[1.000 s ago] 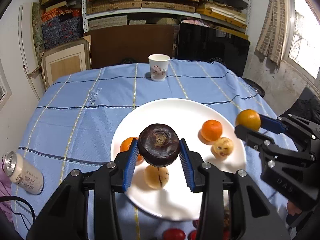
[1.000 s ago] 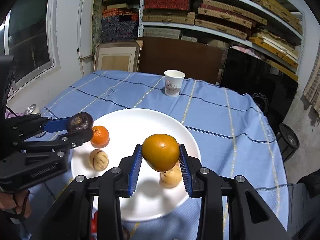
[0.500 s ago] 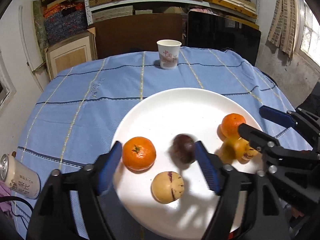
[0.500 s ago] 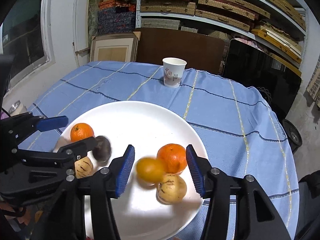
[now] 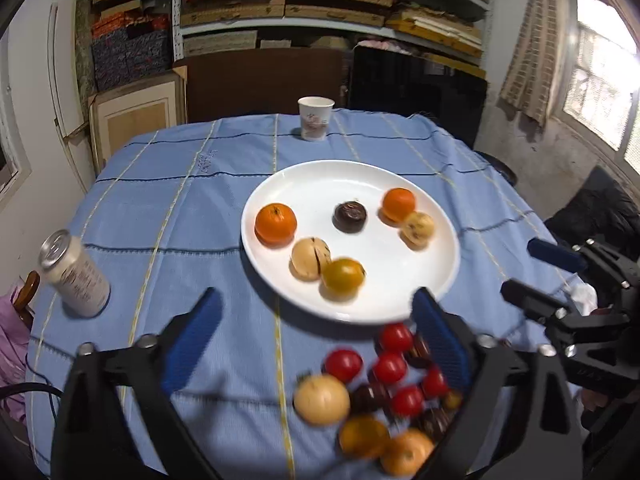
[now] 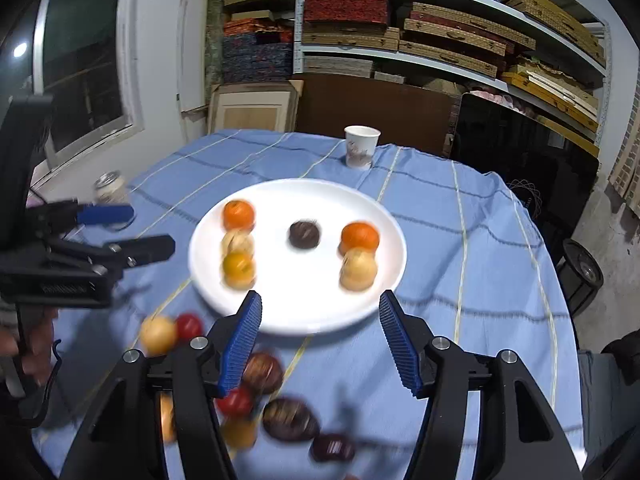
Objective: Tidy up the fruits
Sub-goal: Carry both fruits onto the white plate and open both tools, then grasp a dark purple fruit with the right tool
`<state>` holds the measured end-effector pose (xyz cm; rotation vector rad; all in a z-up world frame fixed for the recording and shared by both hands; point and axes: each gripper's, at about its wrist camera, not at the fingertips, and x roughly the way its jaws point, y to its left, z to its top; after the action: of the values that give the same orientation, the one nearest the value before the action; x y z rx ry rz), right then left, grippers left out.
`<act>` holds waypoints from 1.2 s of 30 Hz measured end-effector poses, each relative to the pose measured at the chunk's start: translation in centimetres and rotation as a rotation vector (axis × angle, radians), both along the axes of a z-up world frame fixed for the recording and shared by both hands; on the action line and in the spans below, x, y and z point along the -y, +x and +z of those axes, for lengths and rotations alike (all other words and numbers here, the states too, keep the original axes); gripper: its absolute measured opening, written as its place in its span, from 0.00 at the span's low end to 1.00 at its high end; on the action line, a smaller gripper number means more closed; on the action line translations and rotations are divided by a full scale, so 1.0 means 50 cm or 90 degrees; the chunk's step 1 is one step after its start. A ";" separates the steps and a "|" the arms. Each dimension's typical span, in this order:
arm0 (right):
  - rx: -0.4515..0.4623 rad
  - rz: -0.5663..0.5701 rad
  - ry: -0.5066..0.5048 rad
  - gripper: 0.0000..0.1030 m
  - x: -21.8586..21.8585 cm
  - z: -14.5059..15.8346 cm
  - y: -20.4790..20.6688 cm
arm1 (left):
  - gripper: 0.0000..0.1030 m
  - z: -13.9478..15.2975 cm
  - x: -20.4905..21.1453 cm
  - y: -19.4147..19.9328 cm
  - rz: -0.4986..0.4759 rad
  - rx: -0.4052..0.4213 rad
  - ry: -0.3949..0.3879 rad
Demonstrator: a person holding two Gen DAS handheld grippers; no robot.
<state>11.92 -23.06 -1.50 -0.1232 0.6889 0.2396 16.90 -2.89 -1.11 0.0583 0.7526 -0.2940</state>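
White glossy round plate (image 5: 436, 276) bears six round fruits; both ribbed-pad tongs opening, empty.

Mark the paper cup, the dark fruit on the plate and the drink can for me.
paper cup (image 5: 315, 119): left wrist view, middle of its side wall.
dark fruit (image 5: 350, 217): left wrist view, centre of its top.
drink can (image 5: 76, 276): left wrist view, middle of its body.
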 end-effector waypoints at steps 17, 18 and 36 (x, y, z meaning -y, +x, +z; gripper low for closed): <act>-0.075 -0.135 -0.073 0.66 0.025 -0.149 -0.072 | 0.96 -0.131 -0.004 -0.231 -0.039 -0.040 0.021; -0.082 -0.142 -0.079 0.66 0.023 -0.154 -0.068 | 0.96 -0.132 -0.003 -0.231 -0.041 -0.041 0.021; -0.127 -0.126 -0.060 0.32 0.011 -0.173 -0.039 | 0.96 -0.143 0.035 -0.221 -0.057 -0.053 0.054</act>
<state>9.99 -23.63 -10.16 -0.1204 0.9057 0.0289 5.86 -4.64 -8.25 0.1607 0.8456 -0.3518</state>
